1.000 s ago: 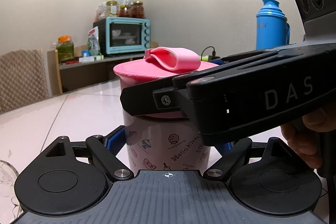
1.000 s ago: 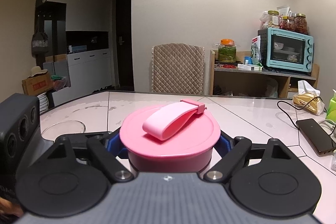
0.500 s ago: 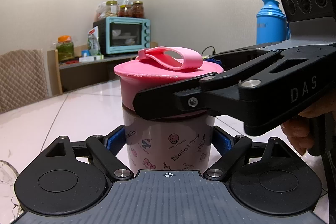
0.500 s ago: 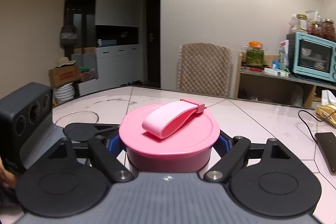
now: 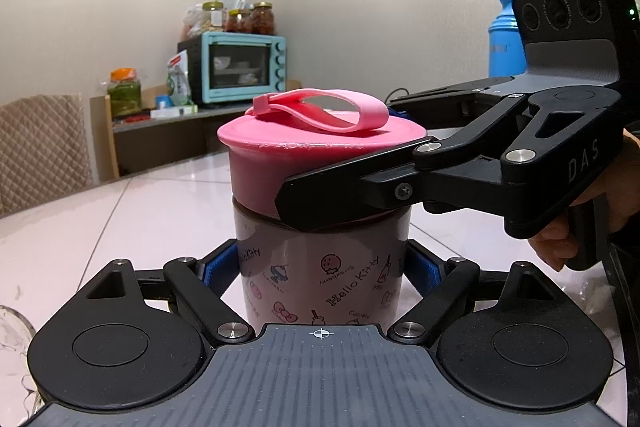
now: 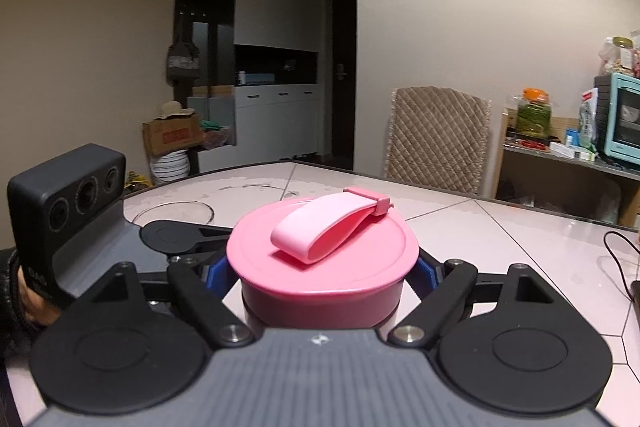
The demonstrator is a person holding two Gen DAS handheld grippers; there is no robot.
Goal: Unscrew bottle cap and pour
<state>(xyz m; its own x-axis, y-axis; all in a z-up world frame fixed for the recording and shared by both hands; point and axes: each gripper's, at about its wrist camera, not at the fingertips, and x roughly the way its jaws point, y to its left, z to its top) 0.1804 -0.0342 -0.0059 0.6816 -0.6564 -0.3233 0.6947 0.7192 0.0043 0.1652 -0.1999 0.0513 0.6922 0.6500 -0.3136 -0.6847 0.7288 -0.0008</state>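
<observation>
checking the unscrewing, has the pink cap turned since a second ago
Yes. In the left wrist view the cap strap's loop swung from pointing right to pointing left, against the still printed cup.

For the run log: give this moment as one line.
left gripper: shut on bottle | right gripper: shut on cap | cap: on bottle

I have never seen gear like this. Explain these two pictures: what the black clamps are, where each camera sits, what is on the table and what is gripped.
No robot here: a person holds two hand-held clamps, each with a camera looking along its fingers. The left wrist view shows the left gripper closed on the body of the pink bottle, with the right gripper coming in from the side. The right wrist view shows it clamped on the pink cap, its strap on top. The bottle stands on a pale table, near a glass bowl.
</observation>
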